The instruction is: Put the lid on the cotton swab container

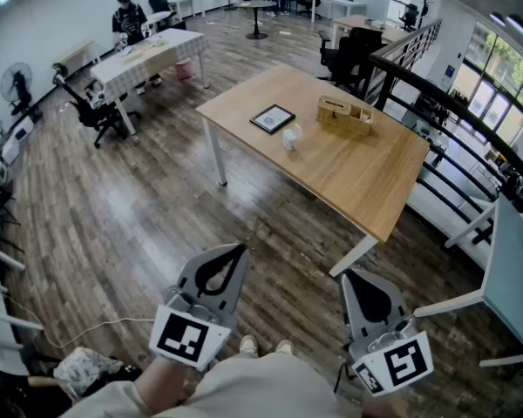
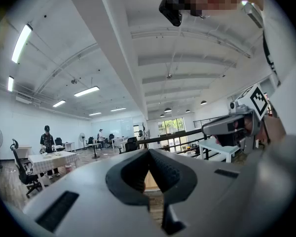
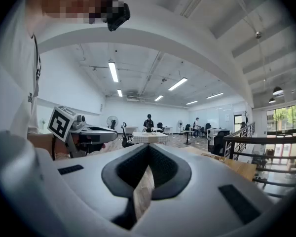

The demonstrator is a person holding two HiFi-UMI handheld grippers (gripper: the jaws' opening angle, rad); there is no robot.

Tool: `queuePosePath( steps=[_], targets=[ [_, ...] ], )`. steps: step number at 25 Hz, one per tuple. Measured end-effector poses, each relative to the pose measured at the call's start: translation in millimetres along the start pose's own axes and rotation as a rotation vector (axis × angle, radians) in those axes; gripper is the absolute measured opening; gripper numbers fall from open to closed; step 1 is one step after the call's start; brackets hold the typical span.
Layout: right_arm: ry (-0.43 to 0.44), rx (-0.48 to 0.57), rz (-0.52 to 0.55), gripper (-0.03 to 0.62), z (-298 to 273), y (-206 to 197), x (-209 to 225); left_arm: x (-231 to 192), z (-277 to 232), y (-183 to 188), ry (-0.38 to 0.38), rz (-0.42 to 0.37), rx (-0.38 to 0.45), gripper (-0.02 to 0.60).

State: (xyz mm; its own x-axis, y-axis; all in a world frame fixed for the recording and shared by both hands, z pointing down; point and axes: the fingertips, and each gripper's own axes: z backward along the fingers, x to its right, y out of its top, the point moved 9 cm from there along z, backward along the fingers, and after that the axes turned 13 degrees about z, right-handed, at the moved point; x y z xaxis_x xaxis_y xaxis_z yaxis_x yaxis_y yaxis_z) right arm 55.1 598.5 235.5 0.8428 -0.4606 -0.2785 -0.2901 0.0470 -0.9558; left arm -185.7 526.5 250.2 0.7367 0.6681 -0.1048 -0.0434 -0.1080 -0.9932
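Over wooden floor (image 1: 113, 225), left gripper (image 1: 238, 249) and right gripper (image 1: 354, 275), fingers (image 2: 175, 174) pressed together, holding nothing

No readable txt, nos. or brands anywhere. Only signs: b/w square marker patterns on the cube (image 1: 190, 336) of the left gripper (image 1: 241, 247) and the cube (image 1: 404, 362) of the right gripper (image 1: 347, 275), w/o letters. Dark framed card (image 1: 272, 118) near the left corner of the desk (image 1: 366, 181): too small to read.
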Motion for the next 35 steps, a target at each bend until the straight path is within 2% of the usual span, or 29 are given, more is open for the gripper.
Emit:
queuePosePath(
  steps=[15, 22, 27, 35],
  targets=[
    [0.001, -0.003, 0.006, 0.026, -48.3, 10.1, -48.1, -61.4, 31.6, -8.3, 0.009, 0.014, 0.005, 0.021],
    [-0.010, -0.028, -0.034, 0.026, -61.0, -4.3, -60.0, -83.1, 33.8, -19.5, 0.006, 0.011, -0.007, 0.021],
    [-0.014, -0.039, -0.042, 0.026, -83.3, -17.7, -42.8, -97.2, 10.7, -21.6, 0.010, -0.001, -0.019, 0.021],
    [0.013, -0.047, -0.052, 0.026, -149.9, -39.4, 25.1, -134.9, -70.1, -17.3, 0.042, -0.011, -0.043, 0.021]
  ],
)
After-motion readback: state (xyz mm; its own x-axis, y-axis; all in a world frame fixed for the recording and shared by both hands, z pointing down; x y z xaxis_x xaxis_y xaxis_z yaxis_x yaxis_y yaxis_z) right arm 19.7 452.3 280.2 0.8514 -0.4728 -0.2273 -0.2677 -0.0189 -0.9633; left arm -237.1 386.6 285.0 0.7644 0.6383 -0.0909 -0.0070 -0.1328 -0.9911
